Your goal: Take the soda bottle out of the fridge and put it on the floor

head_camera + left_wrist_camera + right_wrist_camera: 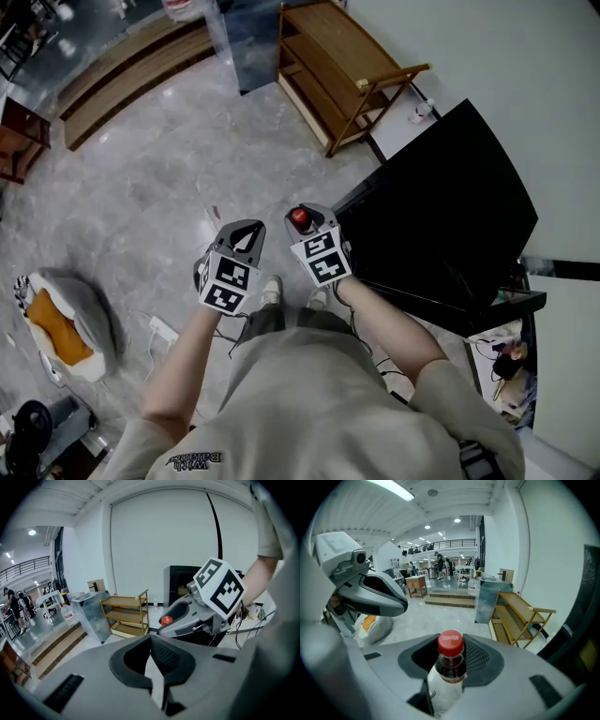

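Observation:
The soda bottle (450, 663) has dark cola, a red cap and a pale label. It stands upright between the jaws of my right gripper (451, 657), which is shut on its neck and shoulder. From the head view only the red cap of the bottle (300, 219) shows in the right gripper (307, 223), held over the floor just left of the black fridge (441, 216). My left gripper (244, 236) hangs beside it, jaw tips together and nothing in them. In the left gripper view the left gripper (151, 641) looks past the right gripper (187, 618) at the fridge (180, 581).
A wooden shelf rack (337, 66) stands beyond the fridge, with a metal-clad box (246, 37) and low wooden steps (131, 70) further left. A grey and orange cushion (61, 323) and a power strip (161, 328) lie on the marble floor at left. Cables trail by the fridge's near corner.

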Tool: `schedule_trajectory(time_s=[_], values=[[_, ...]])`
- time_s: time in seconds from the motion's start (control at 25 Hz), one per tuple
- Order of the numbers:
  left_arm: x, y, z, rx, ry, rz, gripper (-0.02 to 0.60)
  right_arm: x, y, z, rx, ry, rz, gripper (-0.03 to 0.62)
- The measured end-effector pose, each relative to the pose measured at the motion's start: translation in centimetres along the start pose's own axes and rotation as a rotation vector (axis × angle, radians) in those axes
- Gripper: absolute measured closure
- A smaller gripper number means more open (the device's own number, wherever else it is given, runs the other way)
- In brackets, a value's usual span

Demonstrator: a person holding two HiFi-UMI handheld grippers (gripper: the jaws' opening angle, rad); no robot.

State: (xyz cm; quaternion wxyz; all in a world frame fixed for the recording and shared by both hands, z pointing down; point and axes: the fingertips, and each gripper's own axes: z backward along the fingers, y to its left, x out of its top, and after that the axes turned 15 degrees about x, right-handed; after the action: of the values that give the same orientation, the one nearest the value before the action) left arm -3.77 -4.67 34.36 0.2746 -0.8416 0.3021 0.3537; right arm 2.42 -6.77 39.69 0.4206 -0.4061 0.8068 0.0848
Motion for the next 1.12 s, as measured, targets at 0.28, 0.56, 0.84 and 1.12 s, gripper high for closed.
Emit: schedule_trajectory(time_s=[0.28, 0.56, 0.84, 1.12], values=[[-5.1, 0.1, -3.9, -0.04, 0.109, 0.044, 0.575, -4.4, -0.7, -5.1, 0.043, 0.115, -0.037, 0.465], [-11.4, -0.5, -7.8, -0.081, 0.225, 0.092, 0.575, -8.5, -1.7, -10.2, 0.061, 0.173, -0.12, 0.465], [-19.2, -2.6, -12.1, -0.116, 0.326, 0.143, 0.575, -14.1, -3.8, -14.8, 0.05, 0.23, -0.175, 0.465], [-26.1, -3.9, -16.4, -0.122, 0.377, 0.222, 0.575, -20.5, -4.8, -20.5, 0.037, 0.279, -0.178, 0.465]])
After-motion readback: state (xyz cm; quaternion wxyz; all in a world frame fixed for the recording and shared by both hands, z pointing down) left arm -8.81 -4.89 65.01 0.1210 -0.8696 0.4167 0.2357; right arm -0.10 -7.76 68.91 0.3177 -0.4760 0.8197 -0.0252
